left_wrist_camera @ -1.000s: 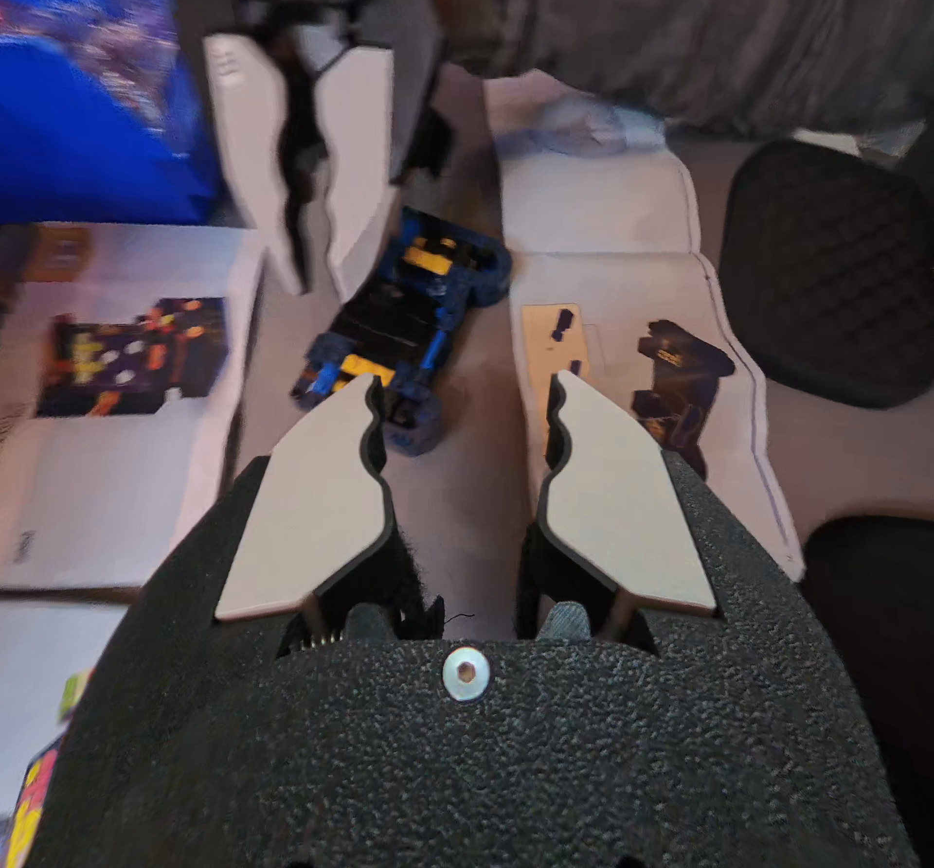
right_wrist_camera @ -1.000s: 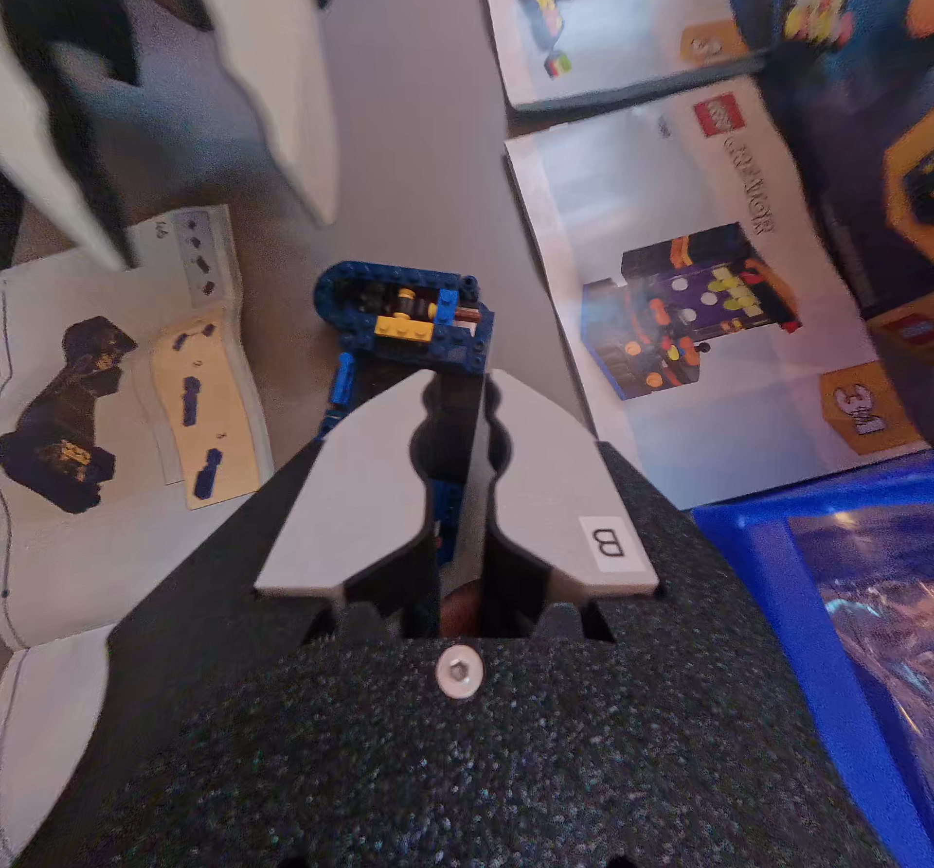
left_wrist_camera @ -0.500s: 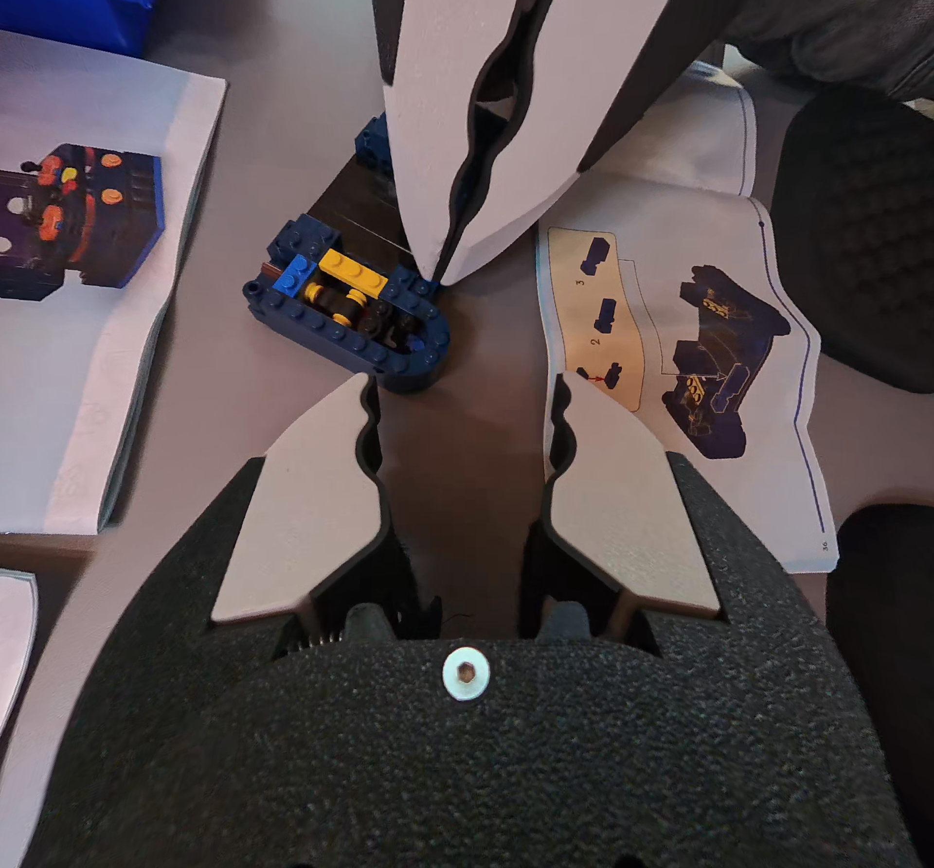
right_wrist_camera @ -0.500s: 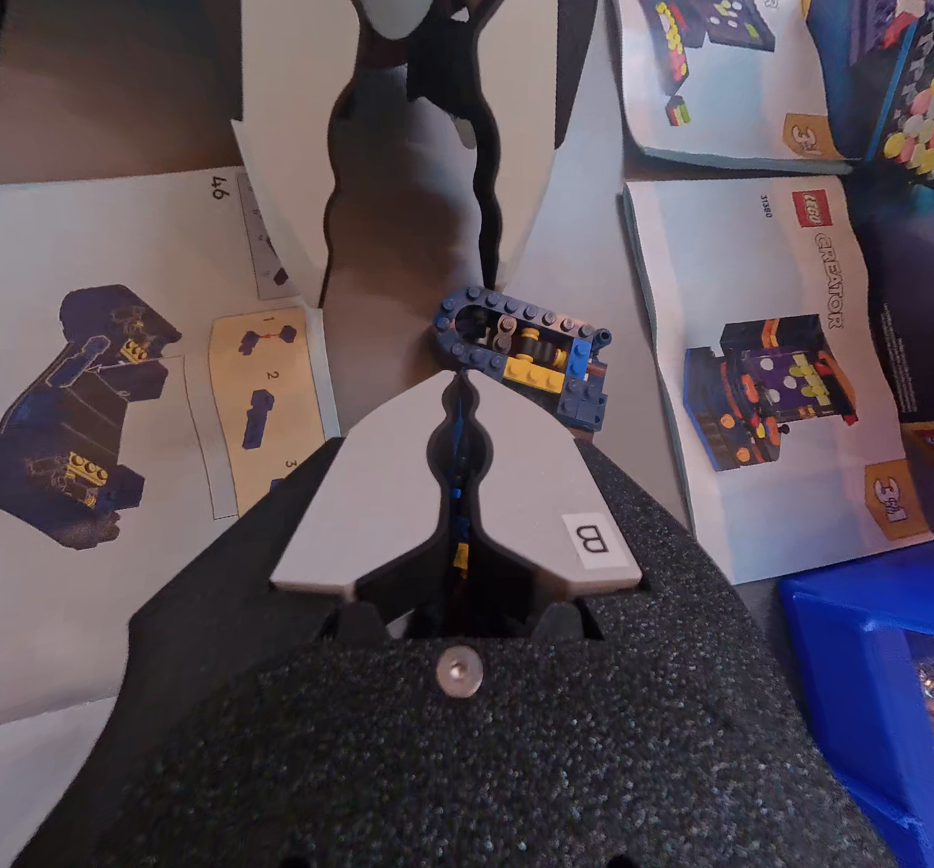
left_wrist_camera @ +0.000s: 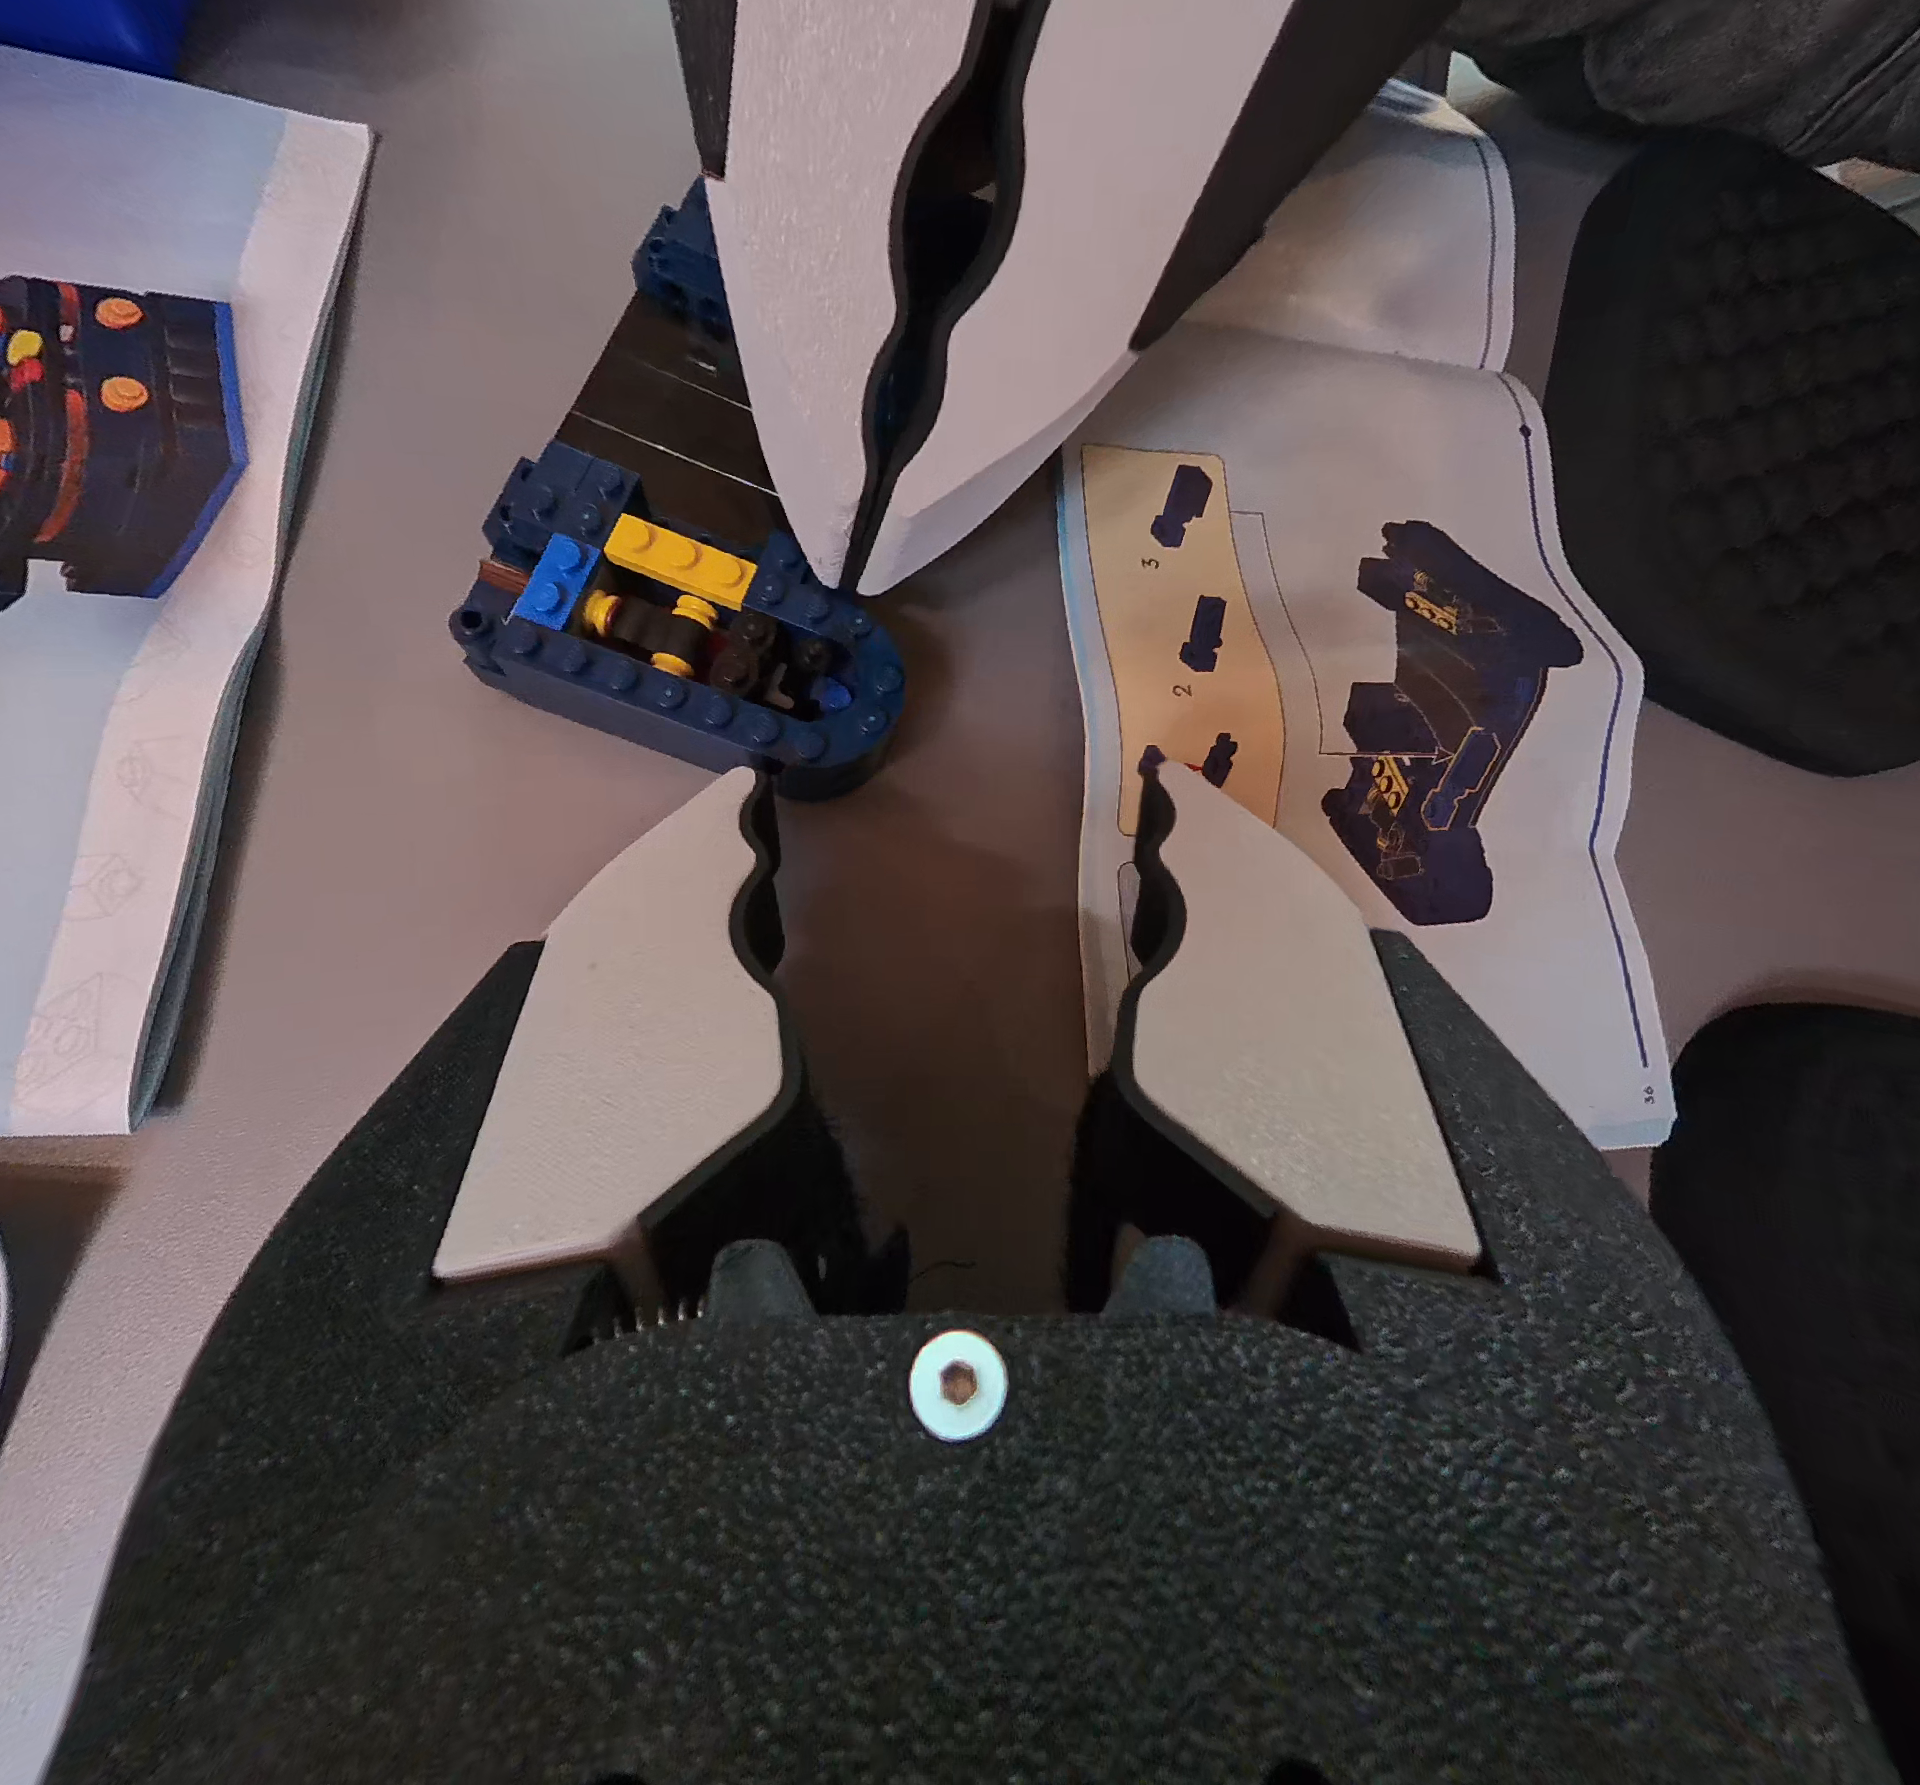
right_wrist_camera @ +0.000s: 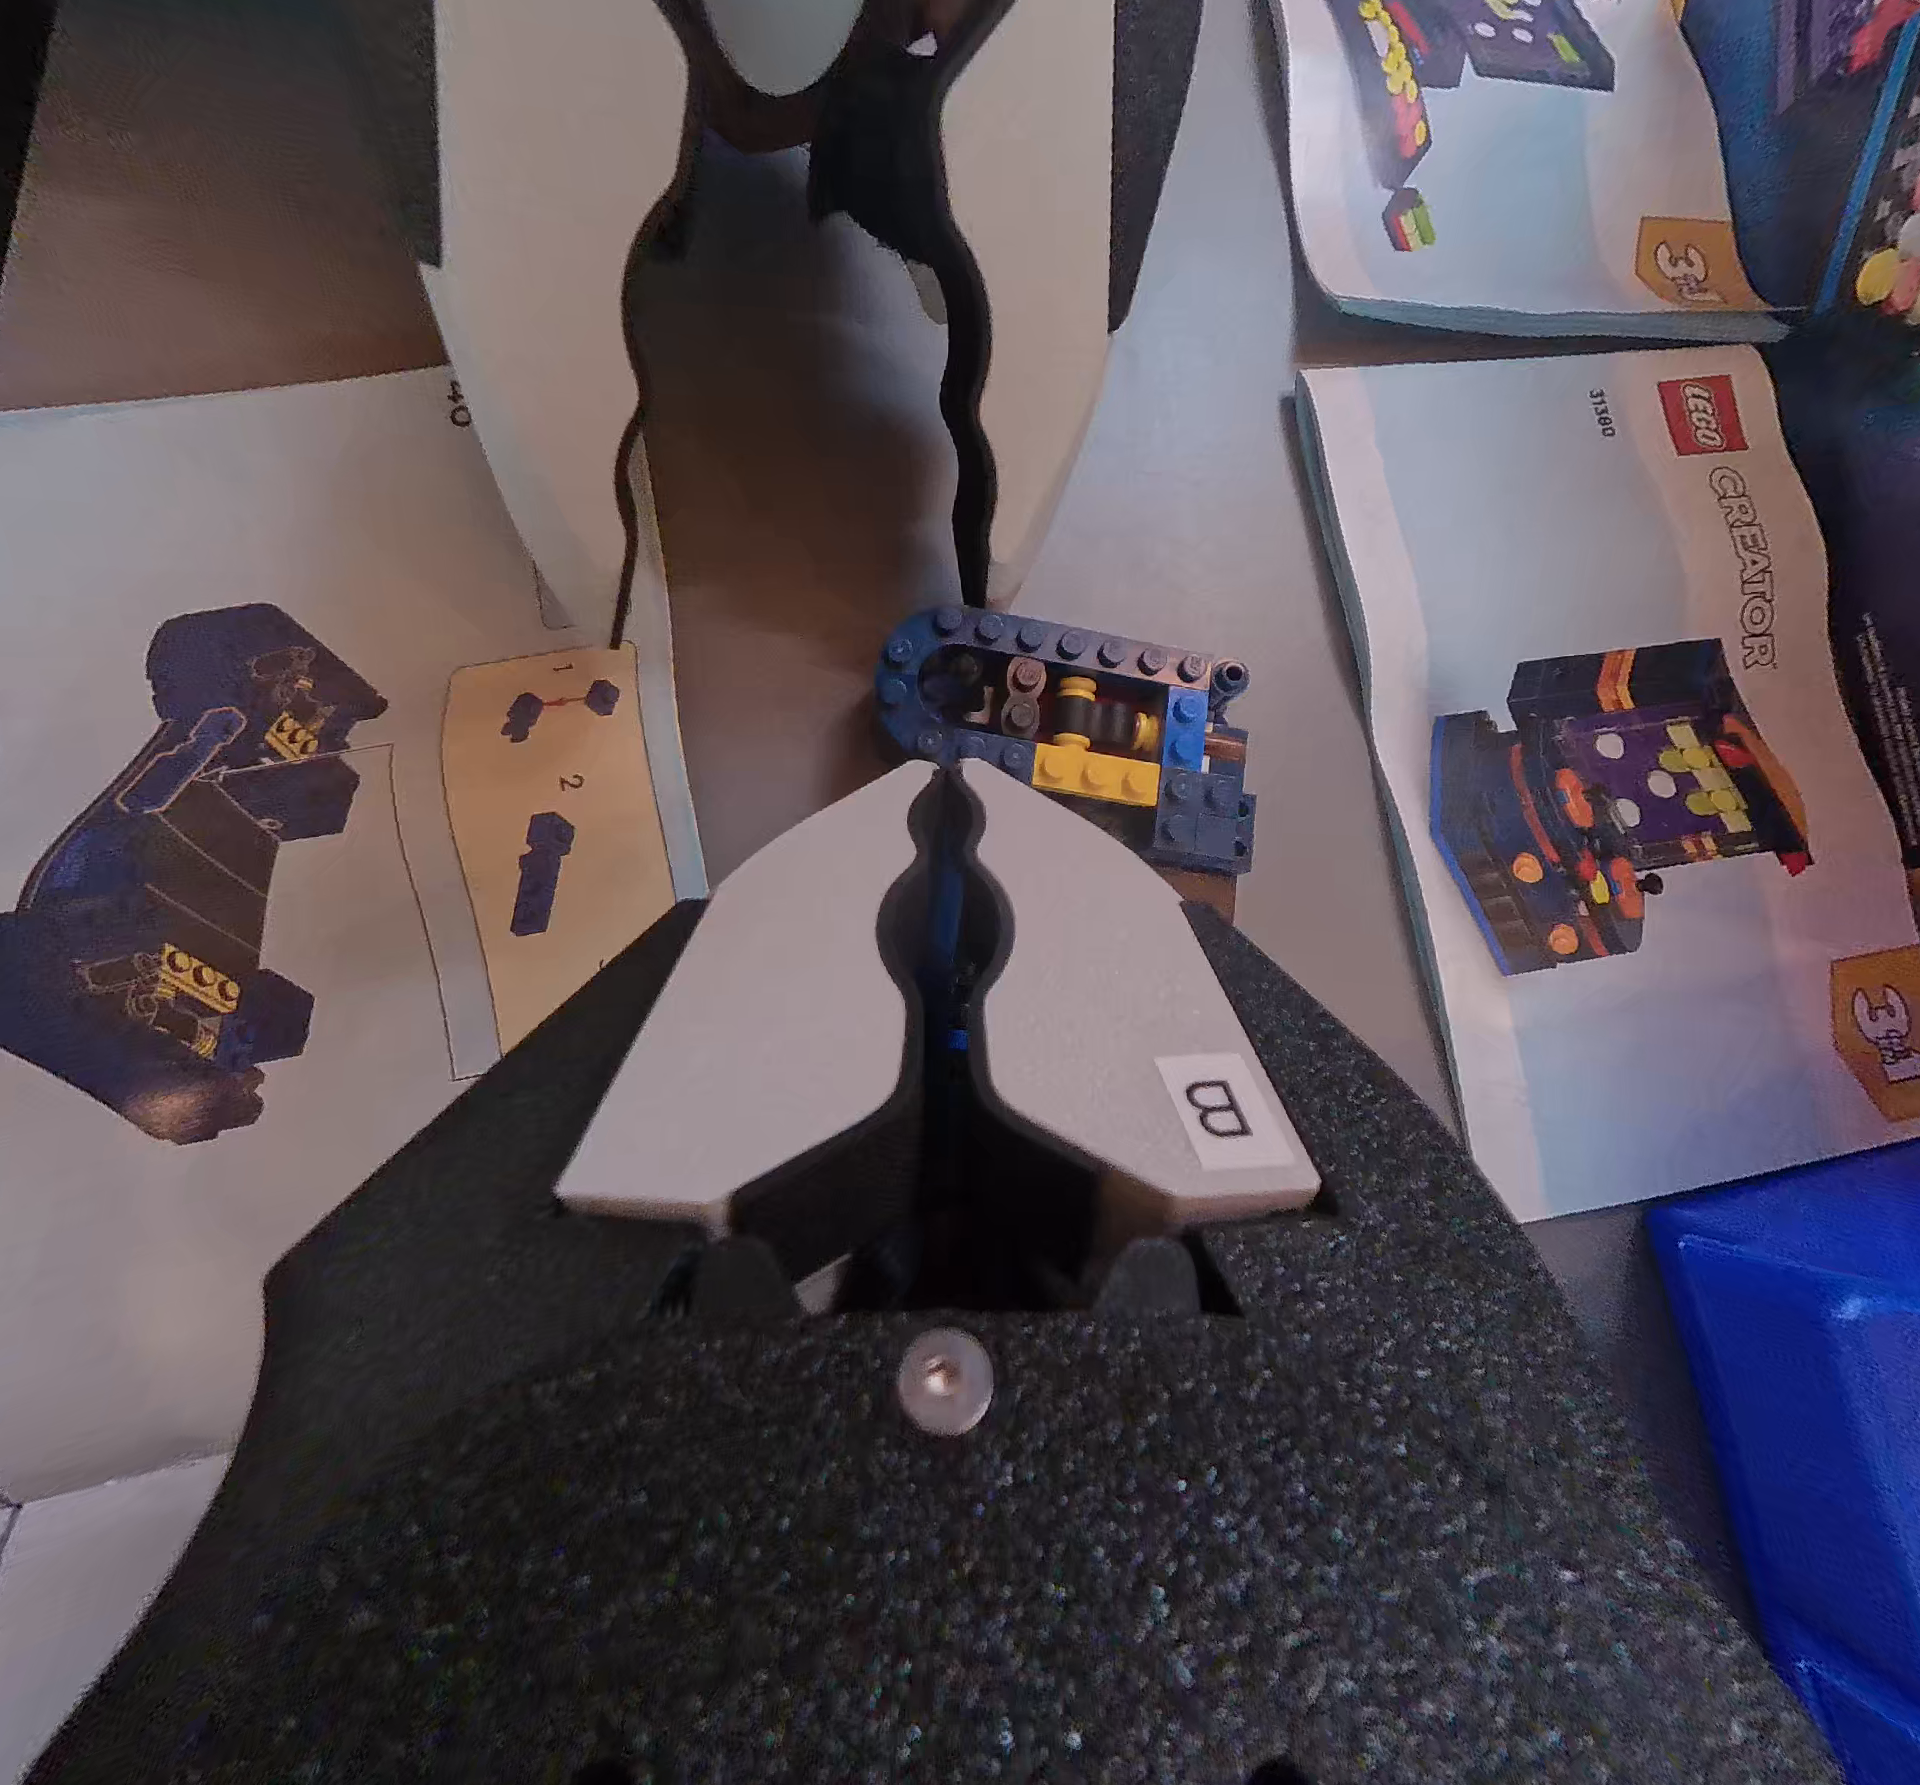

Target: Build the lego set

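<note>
Two grippers with black pebbled bodies and pale wavy-edged fingers are seen. The left gripper [left_wrist_camera: 951, 779] is spread wide over bare tabletop, its left tip touching one brick model [left_wrist_camera: 675, 634] at eleven o'clock: dark blue, studded, round-ended, with yellow and black parts inside. Beyond, the right gripper [right_wrist_camera: 948, 774] is closed, tips meeting at the model's rim. Three paper booklets [left_wrist_camera: 1351, 696] are counted around it.

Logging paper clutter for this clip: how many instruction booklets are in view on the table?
3. An open booklet lies left of the brick model in the right wrist view; a closed booklet lies to its right; another closed one lies beyond that. More may be hidden.
</note>
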Demonstrator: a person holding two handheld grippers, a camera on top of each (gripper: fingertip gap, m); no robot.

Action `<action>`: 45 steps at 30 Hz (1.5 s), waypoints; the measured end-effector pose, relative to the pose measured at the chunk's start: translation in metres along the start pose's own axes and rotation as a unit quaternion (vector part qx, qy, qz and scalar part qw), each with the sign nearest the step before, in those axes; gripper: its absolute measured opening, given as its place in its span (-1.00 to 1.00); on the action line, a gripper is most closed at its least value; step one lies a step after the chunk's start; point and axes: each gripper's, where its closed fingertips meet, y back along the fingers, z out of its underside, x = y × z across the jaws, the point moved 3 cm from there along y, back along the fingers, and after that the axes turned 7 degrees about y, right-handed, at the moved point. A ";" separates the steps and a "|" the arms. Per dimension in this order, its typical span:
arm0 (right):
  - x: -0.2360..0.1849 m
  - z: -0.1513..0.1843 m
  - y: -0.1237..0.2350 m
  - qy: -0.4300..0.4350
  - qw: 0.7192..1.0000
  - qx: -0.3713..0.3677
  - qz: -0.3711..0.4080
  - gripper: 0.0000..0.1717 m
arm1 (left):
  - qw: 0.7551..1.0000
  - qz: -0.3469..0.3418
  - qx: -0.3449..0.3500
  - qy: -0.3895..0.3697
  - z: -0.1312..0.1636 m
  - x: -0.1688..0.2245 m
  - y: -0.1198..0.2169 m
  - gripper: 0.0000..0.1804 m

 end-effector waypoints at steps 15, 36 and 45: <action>-0.001 0.025 0.016 -0.004 0.999 -0.036 -0.031 -0.74 | 1.000 0.015 -0.019 0.014 0.005 0.002 -0.001 -0.42; -0.002 0.027 0.011 0.002 0.999 -0.021 -0.038 -0.91 | 1.000 -0.006 0.019 0.010 -0.003 -0.001 0.010 -0.38; -0.008 0.033 0.017 0.015 0.997 -0.024 -0.067 -0.91 | 0.925 -0.163 0.291 -0.184 -0.055 -0.004 0.056 0.62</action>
